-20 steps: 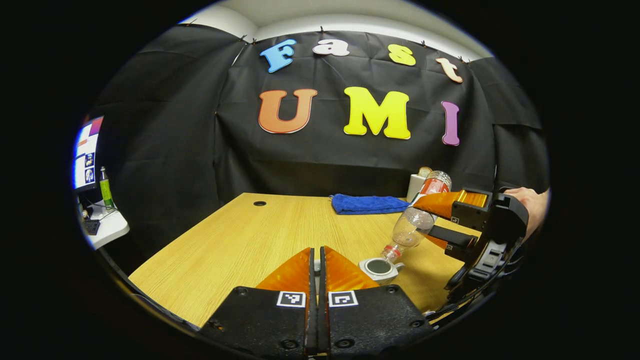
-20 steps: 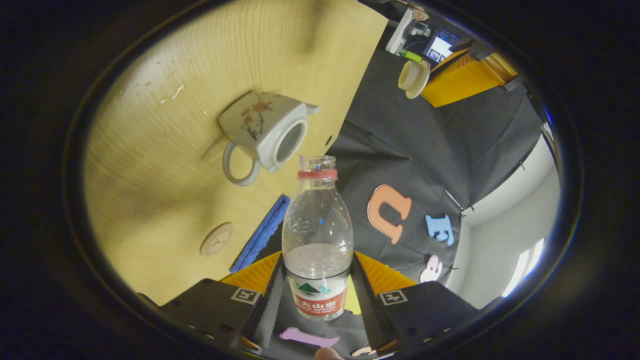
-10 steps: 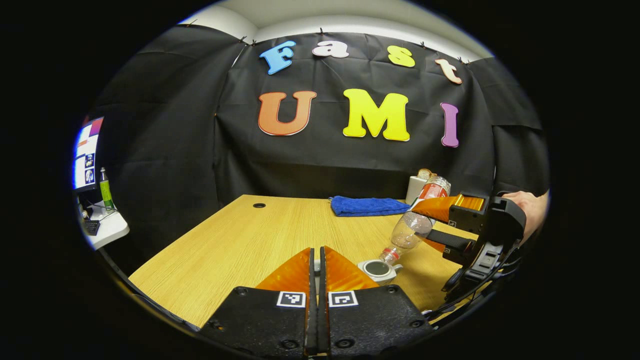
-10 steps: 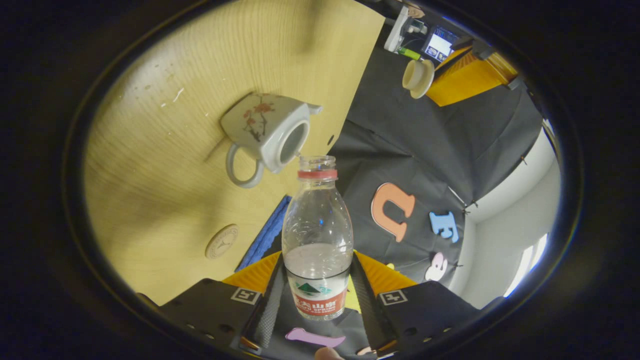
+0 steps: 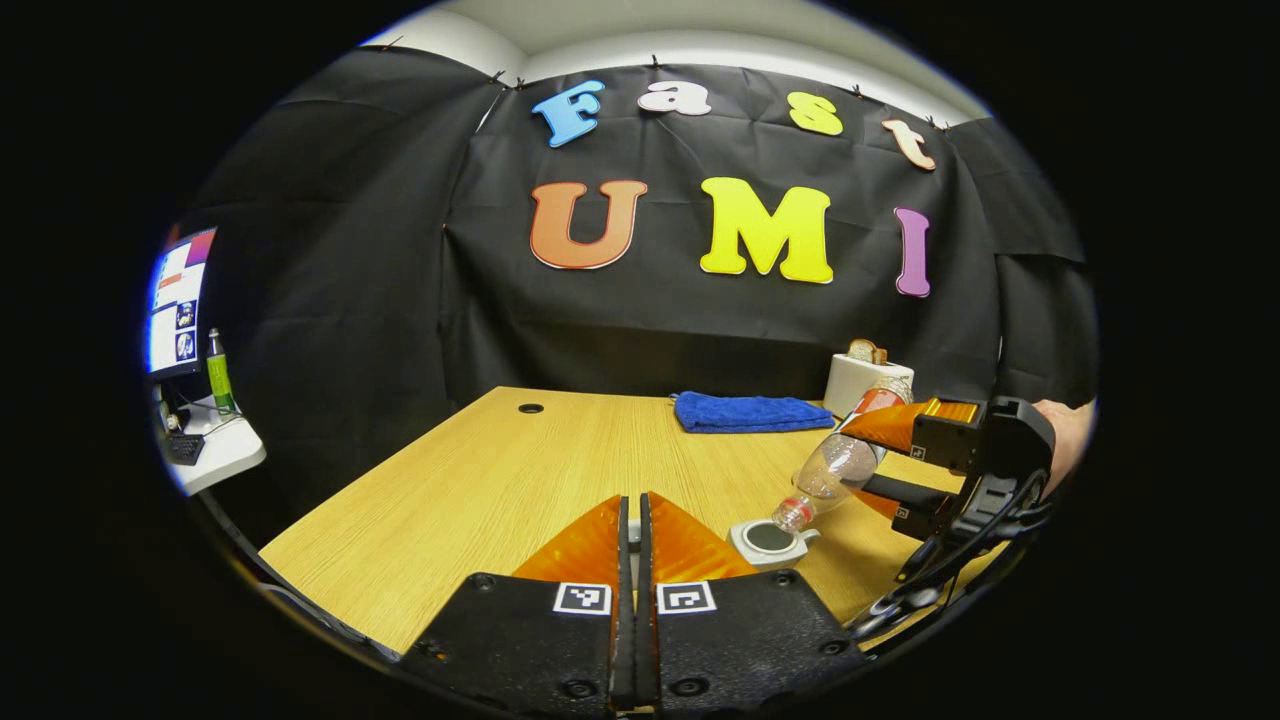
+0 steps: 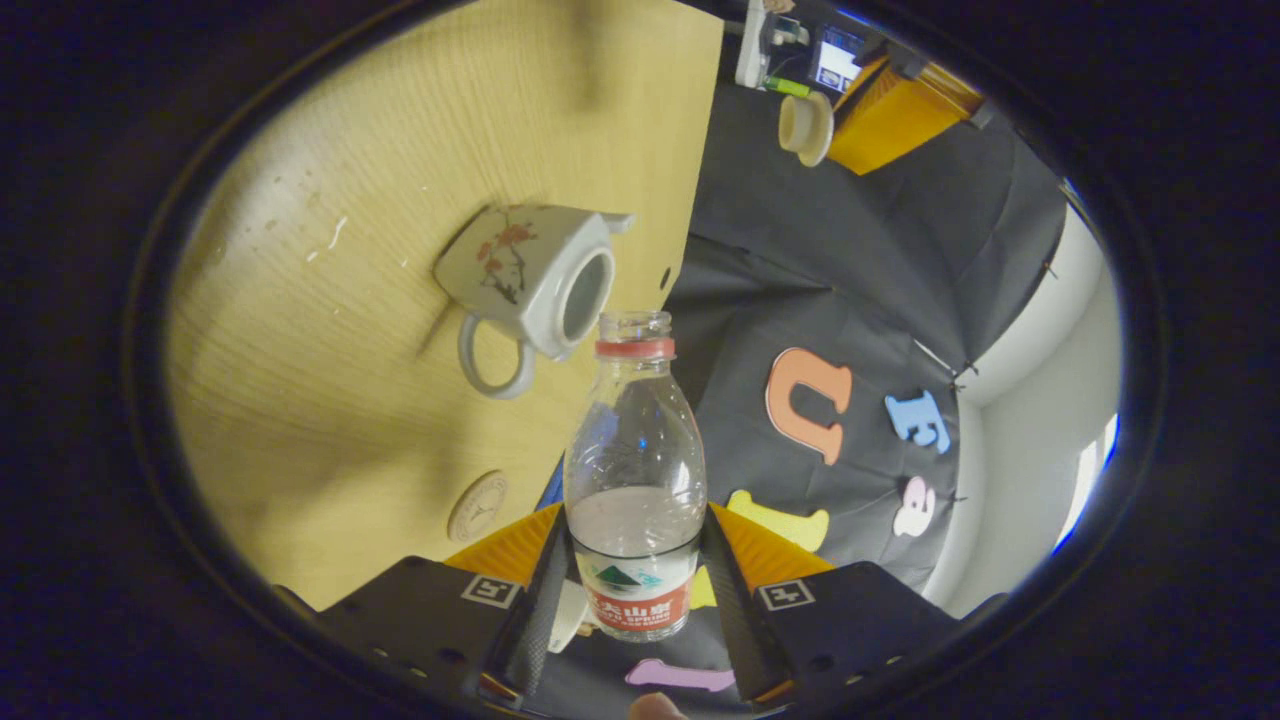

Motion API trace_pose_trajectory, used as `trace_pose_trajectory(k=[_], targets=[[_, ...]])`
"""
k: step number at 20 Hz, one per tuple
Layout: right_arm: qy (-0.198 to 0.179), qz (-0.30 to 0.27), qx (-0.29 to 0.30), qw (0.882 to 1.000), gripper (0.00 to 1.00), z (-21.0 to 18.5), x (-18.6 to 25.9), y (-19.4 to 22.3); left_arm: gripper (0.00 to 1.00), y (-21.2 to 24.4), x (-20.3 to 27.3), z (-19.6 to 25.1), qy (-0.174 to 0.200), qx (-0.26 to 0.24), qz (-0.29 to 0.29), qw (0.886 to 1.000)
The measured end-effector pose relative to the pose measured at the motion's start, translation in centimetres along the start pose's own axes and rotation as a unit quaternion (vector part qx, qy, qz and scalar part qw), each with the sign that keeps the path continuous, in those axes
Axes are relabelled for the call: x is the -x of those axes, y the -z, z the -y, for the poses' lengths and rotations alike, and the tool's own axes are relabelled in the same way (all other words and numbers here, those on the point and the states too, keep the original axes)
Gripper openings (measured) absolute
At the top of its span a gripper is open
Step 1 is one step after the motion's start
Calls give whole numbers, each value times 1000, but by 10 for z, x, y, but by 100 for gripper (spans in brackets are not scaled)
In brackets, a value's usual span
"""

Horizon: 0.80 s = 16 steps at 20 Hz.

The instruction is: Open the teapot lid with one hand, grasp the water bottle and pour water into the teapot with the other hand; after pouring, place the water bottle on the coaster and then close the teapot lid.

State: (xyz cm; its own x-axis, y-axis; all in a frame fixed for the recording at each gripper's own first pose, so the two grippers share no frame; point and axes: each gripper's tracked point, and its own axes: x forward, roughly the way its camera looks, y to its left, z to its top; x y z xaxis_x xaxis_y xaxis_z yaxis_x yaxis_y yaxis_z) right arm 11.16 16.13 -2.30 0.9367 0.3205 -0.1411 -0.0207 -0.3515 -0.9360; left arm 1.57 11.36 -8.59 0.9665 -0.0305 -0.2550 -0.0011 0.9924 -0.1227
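Wooden worktop in the left gripper view carries the open white teapot near right, with the water bottle tipped mouth-down just above it. The left gripper has its fingers pressed together; what they pinch I cannot tell here. In the right gripper view, the right gripper clamps the bottle's lower body; the lid hangs at the other gripper's tip, the coaster lies nearby. A mouth drifting off the opening would likely spill water.
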Motion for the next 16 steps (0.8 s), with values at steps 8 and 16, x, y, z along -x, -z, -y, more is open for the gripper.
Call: trace_pose_trajectory(k=[8, 16], targets=[[-40, -9, -309, 950, 72, 0, 8, 22, 3, 1, -2, -3, -12, 3, 1, 1000], [23, 2, -630, 776, 71, 45, -12, 96, 3, -6, -7, 53, 18, -23, 9, 1000]])
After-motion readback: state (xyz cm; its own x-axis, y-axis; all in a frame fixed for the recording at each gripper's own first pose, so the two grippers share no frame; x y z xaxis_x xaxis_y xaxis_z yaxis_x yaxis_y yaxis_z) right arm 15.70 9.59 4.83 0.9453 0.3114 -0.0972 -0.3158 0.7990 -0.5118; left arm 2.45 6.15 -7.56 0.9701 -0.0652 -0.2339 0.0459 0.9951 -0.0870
